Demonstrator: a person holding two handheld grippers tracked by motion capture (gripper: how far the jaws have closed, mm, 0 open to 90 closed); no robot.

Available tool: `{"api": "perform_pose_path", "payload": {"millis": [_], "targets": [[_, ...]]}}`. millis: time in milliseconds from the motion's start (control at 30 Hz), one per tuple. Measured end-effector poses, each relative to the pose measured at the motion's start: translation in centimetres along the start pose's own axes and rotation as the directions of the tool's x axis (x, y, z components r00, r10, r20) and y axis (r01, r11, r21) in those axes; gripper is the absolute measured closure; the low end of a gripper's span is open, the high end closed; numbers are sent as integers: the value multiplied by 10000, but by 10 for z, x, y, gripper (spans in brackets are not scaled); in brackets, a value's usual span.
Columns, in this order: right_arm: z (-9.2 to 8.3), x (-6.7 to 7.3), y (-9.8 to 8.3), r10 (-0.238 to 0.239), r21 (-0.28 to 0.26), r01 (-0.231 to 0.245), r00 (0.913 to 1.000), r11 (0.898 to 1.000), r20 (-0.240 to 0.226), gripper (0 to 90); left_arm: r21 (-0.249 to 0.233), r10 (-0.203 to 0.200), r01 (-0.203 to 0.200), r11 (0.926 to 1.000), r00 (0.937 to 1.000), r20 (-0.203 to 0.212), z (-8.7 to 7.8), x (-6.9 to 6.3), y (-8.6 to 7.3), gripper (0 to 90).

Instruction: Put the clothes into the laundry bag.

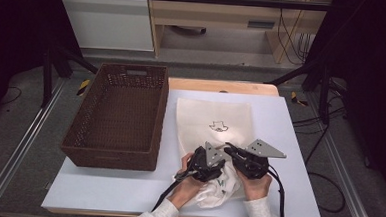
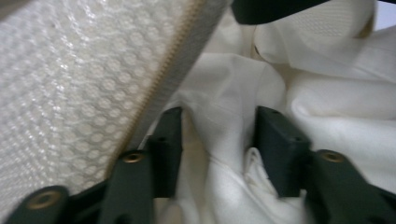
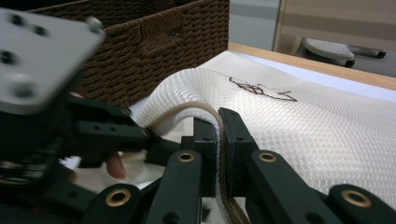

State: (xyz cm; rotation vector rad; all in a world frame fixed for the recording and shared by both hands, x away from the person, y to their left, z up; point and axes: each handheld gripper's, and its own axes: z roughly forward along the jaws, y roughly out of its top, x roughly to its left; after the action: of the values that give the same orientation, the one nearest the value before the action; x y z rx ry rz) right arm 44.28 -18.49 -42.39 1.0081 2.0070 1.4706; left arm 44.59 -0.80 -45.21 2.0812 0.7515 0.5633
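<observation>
Mesh laundry bag (image 1: 214, 120), cream w/ a small dark print, lies flat on the white table (image 1: 101, 194) just right of the brown wicker basket (image 1: 118, 117); its mouth sits at 6 o'clock, by the person's hands. High view: left gripper (image 1: 205, 164) and right gripper (image 1: 236, 153) are close together at the bag's near edge, grey plates on top, cables trailing toward 6. White garment (image 1: 217, 190) is bunched under and between the hands, partly at the bag mouth. Basket is at 9–10 o'clock from the grippers, well apart from them.

Left gripper view: left gripper (image 2: 217, 140) jaws apart, w/ a ridge of white garment (image 2: 224, 102) standing between them; pads don't look pressed on the cloth, though cloth brushes the left jaw. Mesh bag (image 2: 70, 93) w/ its tan zip edge (image 2: 163, 79) hangs across 10–12 o'clock, lifted over the garment. Dark part of the other gripper at 12–1.

Right gripper view: right gripper (image 3: 219, 126) jaws together, clamped on the bag's zip edge (image 3: 205, 108), which arches up out of the jaws. Mesh bag (image 3: 299, 126) spreads to 3 o'clock, print at 1. Left gripper (image 3: 107, 133) w/ its grey plate is at 9, just beside; basket (image 3: 154, 42) behind at 11. A fingertip (image 3: 114, 165) shows below it, white garment under.
</observation>
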Motion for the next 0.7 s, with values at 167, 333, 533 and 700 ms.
{"api": "perform_pose_path", "payload": {"millis": [167, 333, 533, 700], "targets": [[0, -1, -1, 12, -3, -12, 10000, 10000, 43, 861, -190, -156, 170, 9997, 9973, 724, -32, -1, 2, 302], [-1, -1, -1, 6, 1, -6, 10000, 10000, 58, 861, 347, 52, -91, 9994, 9941, 1085, -52, -6, -6, 220], [1, -1, -2, -5, 50, 5, 10000, 10000, 57, 860, 999, -687, 521, 9936, 9830, 1700, -43, -10, -36, 217], [2, -1, -3, -61, 136, 60, 10000, 9999, 49, 861, 1260, -727, 506, 9907, 9815, 1772, -30, -18, -37, 395]]}}
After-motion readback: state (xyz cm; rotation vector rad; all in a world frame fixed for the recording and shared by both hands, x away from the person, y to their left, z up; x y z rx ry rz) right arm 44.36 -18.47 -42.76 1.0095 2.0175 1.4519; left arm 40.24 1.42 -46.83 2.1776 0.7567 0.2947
